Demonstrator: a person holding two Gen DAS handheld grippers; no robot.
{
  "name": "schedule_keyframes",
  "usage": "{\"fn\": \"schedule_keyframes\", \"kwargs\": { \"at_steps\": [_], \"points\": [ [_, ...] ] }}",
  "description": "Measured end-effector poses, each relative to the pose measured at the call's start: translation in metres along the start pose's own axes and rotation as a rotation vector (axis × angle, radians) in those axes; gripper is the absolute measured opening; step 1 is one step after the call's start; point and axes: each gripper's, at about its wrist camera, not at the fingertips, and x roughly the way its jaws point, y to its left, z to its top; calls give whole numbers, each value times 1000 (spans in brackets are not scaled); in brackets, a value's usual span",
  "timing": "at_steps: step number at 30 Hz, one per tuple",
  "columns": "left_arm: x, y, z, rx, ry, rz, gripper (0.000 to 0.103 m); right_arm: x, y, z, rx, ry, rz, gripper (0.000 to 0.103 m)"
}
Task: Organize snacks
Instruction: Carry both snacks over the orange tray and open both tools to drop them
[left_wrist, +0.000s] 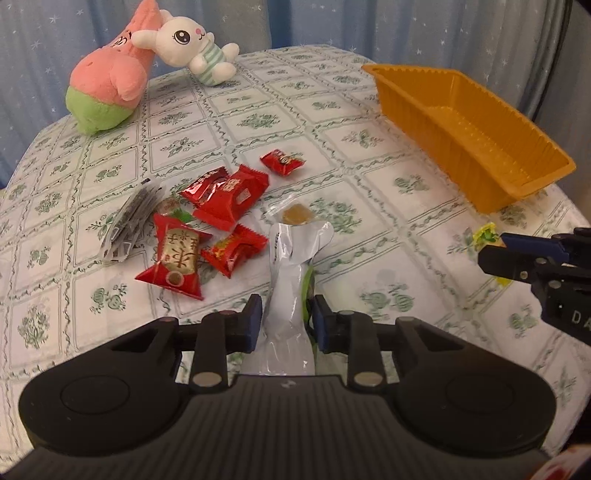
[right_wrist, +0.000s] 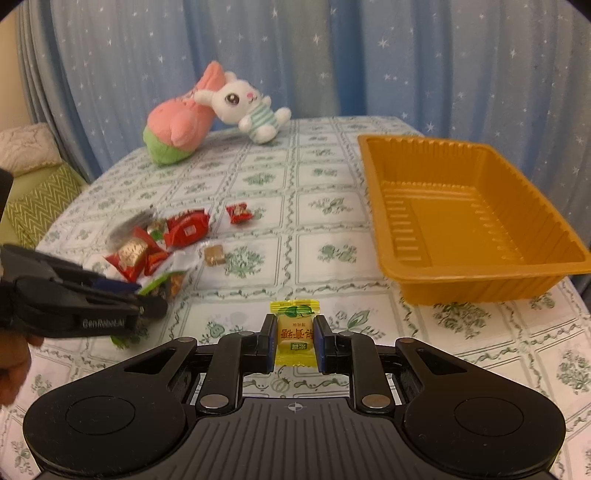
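My left gripper (left_wrist: 286, 314) is shut on a silver snack packet (left_wrist: 291, 280) and holds it above the tablecloth, just right of a pile of red snack packets (left_wrist: 214, 218). My right gripper (right_wrist: 294, 339) is shut on a yellow candy (right_wrist: 294, 334) near the table's front. The same gripper shows at the right edge of the left wrist view (left_wrist: 495, 251). An orange plastic tray (right_wrist: 461, 218) stands empty at the right; it also shows in the left wrist view (left_wrist: 465, 125). A small brown candy (right_wrist: 214, 255) lies beside the pile.
A pink-and-green plush (right_wrist: 177, 129) and a white bunny plush (right_wrist: 247, 107) lie at the table's far edge. A lone red candy (right_wrist: 238, 213) lies apart from the pile. Dark sachets (left_wrist: 129, 225) lie left of the pile. A blue star curtain hangs behind.
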Motion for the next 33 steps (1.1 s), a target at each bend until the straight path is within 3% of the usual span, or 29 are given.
{"fn": "schedule_keyframes", "kwargs": {
  "at_steps": [7, 14, 24, 33],
  "points": [
    [-28, -42, 29, -33, -60, -83, 26, -38, -23, 20, 25, -93, -26, 20],
    [-31, -101, 77, -48, -125, -160, 26, -46, -87, 50, 76, -152, -109, 21],
    [4, -151, 117, -96, -126, -225, 26, -35, -159, 74, 163, -147, -154, 21],
    [28, -164, 129, -117, -119, -219, 29, -29, -191, 74, 242, -123, -153, 21]
  ]
}}
